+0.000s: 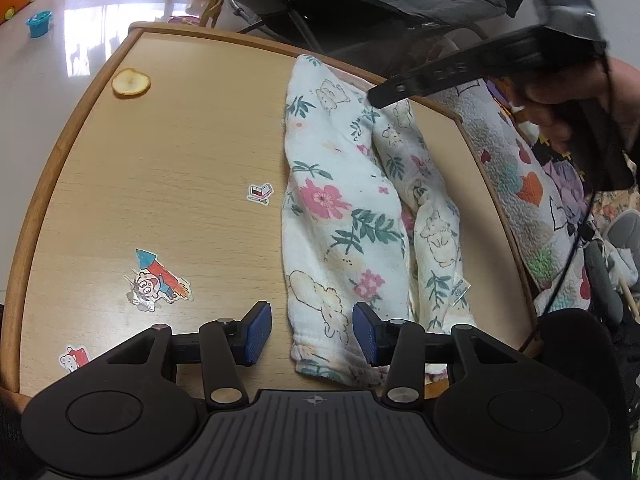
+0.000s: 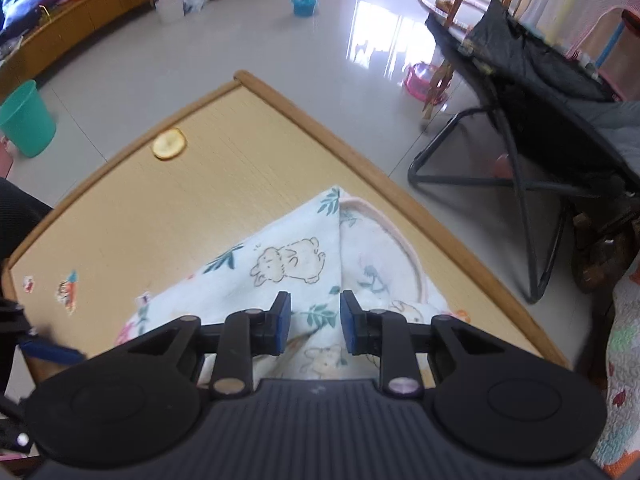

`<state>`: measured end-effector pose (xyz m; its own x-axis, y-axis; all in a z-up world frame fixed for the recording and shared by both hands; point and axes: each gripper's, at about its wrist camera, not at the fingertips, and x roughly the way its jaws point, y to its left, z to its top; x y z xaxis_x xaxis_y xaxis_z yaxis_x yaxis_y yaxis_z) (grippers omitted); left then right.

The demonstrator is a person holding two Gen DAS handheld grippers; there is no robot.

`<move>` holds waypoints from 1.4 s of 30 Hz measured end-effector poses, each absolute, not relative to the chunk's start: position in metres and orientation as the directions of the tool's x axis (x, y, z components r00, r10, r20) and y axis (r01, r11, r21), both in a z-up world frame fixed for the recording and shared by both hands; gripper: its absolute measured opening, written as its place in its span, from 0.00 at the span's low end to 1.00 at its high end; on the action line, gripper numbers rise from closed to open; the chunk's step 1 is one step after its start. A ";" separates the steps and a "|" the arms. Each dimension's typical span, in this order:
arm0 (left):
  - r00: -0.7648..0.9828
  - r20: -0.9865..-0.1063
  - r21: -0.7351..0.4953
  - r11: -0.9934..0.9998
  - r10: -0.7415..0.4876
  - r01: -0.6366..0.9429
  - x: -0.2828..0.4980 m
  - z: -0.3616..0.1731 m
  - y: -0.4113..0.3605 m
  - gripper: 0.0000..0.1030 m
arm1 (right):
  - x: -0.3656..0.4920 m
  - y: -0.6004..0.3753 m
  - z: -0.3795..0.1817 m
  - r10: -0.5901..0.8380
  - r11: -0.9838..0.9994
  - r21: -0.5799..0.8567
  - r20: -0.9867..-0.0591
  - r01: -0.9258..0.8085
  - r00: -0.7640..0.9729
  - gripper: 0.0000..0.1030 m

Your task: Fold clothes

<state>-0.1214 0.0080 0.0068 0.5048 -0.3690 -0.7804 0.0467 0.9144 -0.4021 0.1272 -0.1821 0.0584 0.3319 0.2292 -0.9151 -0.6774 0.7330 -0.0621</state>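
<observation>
left gripper [image 1: 312, 330] is hovering with its blue pads parted, straddling the near hem of the floral garment [image 1: 344, 216] without pressing on it; nothing is clamped. from those pads the cloth is running straight away, its long axis stretching from the near edge of the wooden table [image 1: 168, 152] toward the far rim, bunched into two long lobes side by side on the table's right half.

right gripper [image 2: 315, 326] is hanging over the far end of the same garment [image 2: 288, 264], jaws narrowly apart and empty, a ridge of fabric lying below the gap; whether the pads are brushing it i cannot tell. in the left wrist view its dark finger is showing above the cloth's far end.

so each claw is nearest one end of the long axis, which suits an end-to-end fold, by my judgement. a pale dried fruit slice [image 1: 131, 83] and a rocket sticker [image 1: 158, 278] are lying well apart from the cloth.
</observation>
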 end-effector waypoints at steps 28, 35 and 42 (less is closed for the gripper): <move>0.505 -0.793 -0.383 0.923 -0.340 0.020 -0.126 0.004 0.003 0.04 | 0.122 -0.160 0.058 0.123 0.637 -0.261 -0.894 -0.725 0.431 0.06; 0.507 -0.801 -0.370 0.929 -0.318 -0.002 -0.128 0.005 0.001 0.04 | 0.128 -0.153 0.046 0.093 0.608 -0.310 -0.887 -0.731 0.453 0.06; 0.511 -0.803 -0.390 0.919 -0.307 -0.061 -0.130 0.005 0.006 0.05 | 0.128 -0.149 0.023 0.059 0.597 -0.331 -0.891 -0.731 0.451 0.06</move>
